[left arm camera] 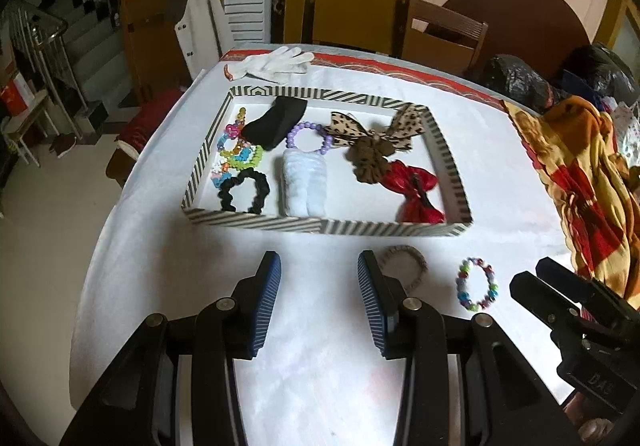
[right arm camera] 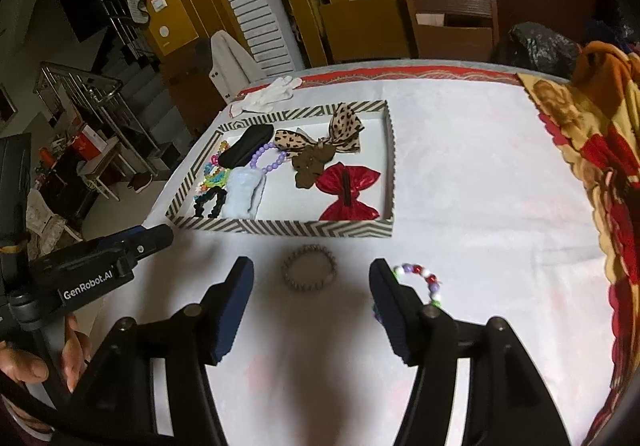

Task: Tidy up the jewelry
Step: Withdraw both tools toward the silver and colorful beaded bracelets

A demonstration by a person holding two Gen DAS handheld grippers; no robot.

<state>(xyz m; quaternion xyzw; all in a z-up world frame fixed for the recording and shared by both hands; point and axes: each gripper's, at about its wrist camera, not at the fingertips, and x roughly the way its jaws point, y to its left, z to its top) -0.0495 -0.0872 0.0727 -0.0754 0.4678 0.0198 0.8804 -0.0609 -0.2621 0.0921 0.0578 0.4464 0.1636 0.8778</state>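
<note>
Tray (left arm camera: 256,224) striped cardboard, rectangular | bracelet (left arm camera: 477,284) round glossy beads

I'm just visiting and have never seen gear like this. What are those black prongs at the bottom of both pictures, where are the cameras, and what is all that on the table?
There is no robot here. A person holds a hand-held claw in each hand, and a wide-angle camera on each claw looks forward along its two fingers. One picture comes from the left claw, the other from the right claw. Both are open and hold nothing.

On the white-covered table stands a striped tray that already holds hair bows, scrunchies and bead bracelets, among them a red bow and a purple bead bracelet. In front of the tray, still on the cloth, lie a brown ring-shaped hair tie and a multicoloured bead bracelet. A white glove lies behind the tray.
</note>
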